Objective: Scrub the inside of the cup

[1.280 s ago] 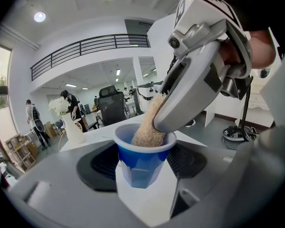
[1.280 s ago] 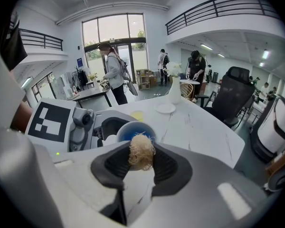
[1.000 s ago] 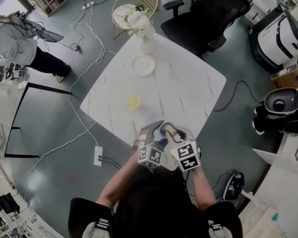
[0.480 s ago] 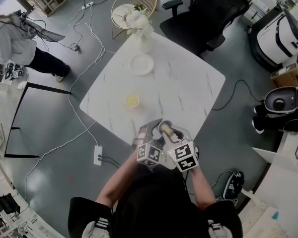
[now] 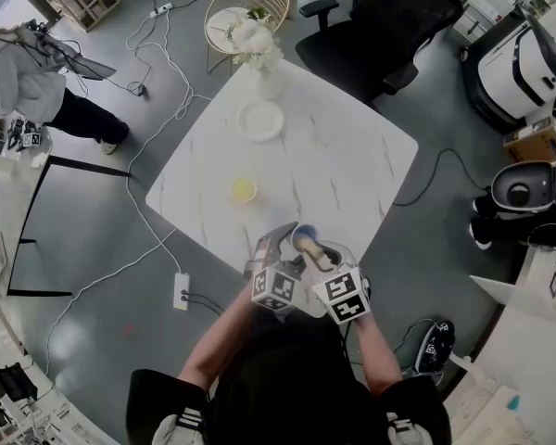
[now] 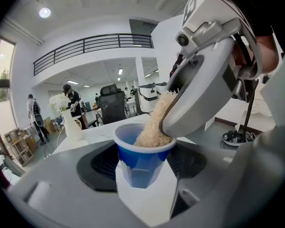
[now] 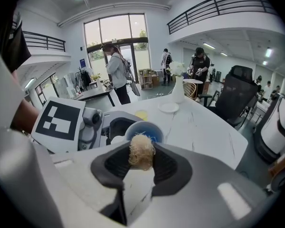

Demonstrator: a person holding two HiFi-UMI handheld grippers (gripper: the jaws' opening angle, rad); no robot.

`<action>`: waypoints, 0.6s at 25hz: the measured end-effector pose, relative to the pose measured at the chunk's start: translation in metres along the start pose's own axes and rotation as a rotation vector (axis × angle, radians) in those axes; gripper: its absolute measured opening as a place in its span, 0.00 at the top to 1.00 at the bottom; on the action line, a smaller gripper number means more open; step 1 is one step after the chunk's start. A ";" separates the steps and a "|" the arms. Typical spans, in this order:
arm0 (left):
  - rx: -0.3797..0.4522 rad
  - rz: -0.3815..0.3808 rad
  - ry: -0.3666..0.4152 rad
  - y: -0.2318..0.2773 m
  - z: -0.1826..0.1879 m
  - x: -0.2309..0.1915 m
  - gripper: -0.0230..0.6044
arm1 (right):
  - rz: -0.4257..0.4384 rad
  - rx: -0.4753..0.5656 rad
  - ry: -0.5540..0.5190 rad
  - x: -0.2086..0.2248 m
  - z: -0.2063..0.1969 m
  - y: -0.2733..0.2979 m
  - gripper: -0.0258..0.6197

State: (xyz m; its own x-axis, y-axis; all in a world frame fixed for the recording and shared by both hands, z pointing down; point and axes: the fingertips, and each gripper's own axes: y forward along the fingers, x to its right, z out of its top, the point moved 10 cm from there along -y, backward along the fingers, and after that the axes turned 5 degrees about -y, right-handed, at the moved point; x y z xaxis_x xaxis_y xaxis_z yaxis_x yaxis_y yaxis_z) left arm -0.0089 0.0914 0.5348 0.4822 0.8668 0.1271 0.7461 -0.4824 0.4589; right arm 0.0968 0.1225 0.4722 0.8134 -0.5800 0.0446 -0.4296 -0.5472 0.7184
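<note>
Left gripper (image 6: 145, 175) gripping cup (image 6: 141, 151), right gripper (image 7: 140, 169) gripping scrubber (image 7: 141, 155), close together

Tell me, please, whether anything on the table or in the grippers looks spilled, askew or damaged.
Nothing stands out. The left gripper holds the blue cup, the fibrous scrubber in the right gripper reaches into it, and no spill shows on the table; the plate lies flat.

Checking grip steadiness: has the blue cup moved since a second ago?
No. The blue cup keeps its place relative to the yellow object on the table; only the camera drifted slightly.
</note>
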 end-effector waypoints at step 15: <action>0.014 -0.019 -0.014 0.017 0.005 0.008 0.46 | -0.047 0.043 0.046 0.024 -0.009 -0.010 0.79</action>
State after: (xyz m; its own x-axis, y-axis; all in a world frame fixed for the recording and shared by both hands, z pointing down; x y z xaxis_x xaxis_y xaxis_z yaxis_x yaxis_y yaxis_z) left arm 0.0095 0.0896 0.5393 0.4744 0.8738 0.1064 0.7612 -0.4680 0.4489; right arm 0.1238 0.1198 0.4722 0.8496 -0.5255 0.0443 -0.4065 -0.5990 0.6899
